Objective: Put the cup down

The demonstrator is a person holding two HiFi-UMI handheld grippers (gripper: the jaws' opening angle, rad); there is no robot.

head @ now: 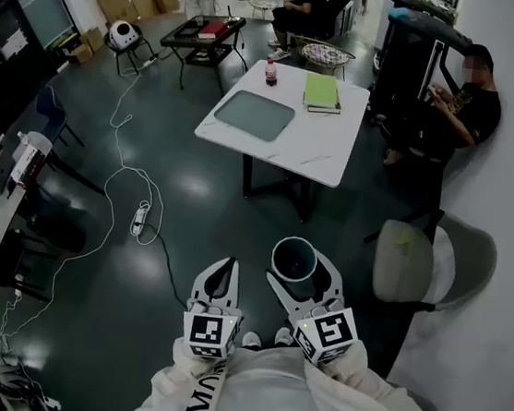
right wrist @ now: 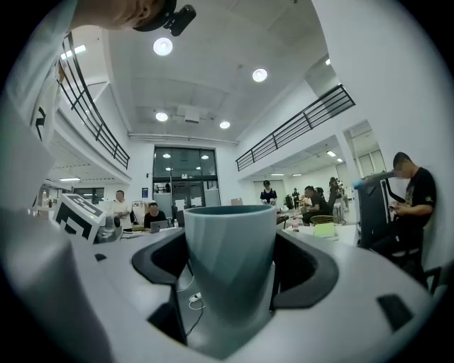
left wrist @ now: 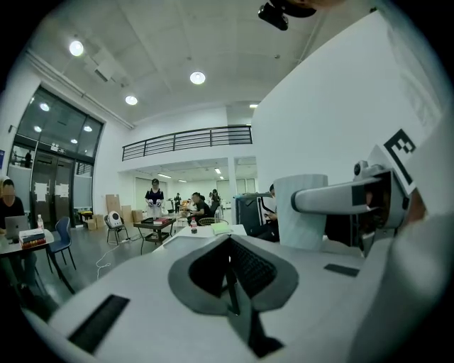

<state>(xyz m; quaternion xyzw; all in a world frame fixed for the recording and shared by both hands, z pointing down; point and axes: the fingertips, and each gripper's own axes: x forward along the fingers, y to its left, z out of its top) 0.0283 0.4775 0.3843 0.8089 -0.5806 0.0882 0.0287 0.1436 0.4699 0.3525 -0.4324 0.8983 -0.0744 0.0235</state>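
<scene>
Left gripper (left wrist: 229,248) jaws together, nothing between. Pale cup (left wrist: 298,228) upright at right, right gripper (left wrist: 306,201) jaw across its side. White table (left wrist: 190,239) ahead, carrying bottle (left wrist: 193,225), green book (left wrist: 221,228)

One teal cup (head: 294,257), two grippers, left (head: 221,275) and right (head: 301,269), one white table (head: 329,148) far ahead, one grey tray (head: 254,116), one bottle (head: 271,71), one green book (head: 321,90), one chair (head: 405,261) at right, one power strip (head: 140,223) at left

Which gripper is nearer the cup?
Right. The right gripper grips the cup between its jaws; the left gripper sits shut alongside, left of the cup, not touching it.
</scene>
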